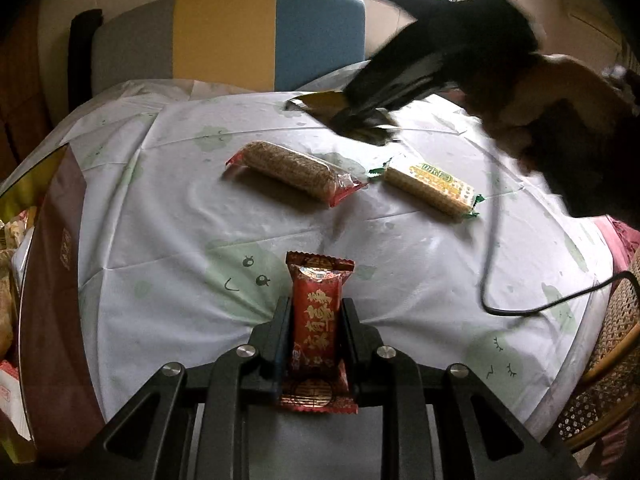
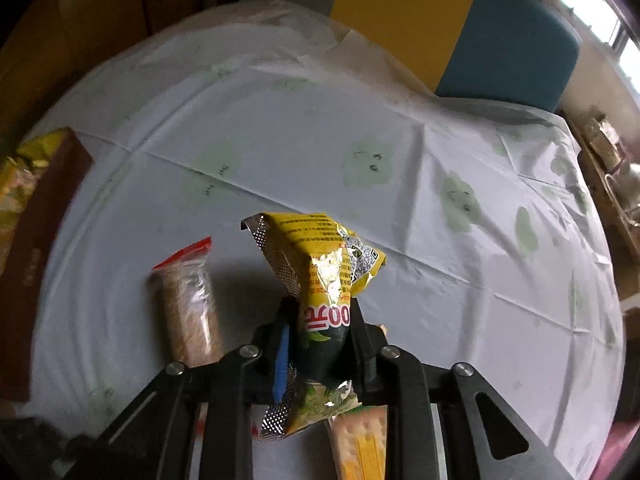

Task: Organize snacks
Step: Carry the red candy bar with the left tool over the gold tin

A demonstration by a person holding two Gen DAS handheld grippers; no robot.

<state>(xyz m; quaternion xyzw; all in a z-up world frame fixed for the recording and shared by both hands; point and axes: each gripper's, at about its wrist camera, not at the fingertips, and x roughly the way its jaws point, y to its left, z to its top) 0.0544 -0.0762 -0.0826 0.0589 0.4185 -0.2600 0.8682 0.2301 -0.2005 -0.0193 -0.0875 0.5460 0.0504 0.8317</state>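
Note:
My left gripper (image 1: 316, 312) is shut on a red snack packet (image 1: 314, 320) with gold lettering, held above the near part of the white tablecloth (image 1: 160, 220). Beyond it lie a brown grain bar in a red-ended wrapper (image 1: 294, 172) and a cracker pack with green ends (image 1: 430, 186). My right gripper (image 2: 322, 312) is shut on a crumpled yellow snack bag (image 2: 324, 276), held over the table; in the left wrist view it (image 1: 360, 120) is blurred above the far side. The grain bar (image 2: 188, 300) and cracker pack (image 2: 360, 440) lie under it.
A brown box (image 1: 56, 280) with snacks inside stands at the table's left edge, also in the right wrist view (image 2: 36, 240). A grey, yellow and blue chair (image 1: 240, 36) stands behind the table. A black cable (image 1: 520, 308) crosses the right side. A wicker chair (image 1: 612, 360) is at right.

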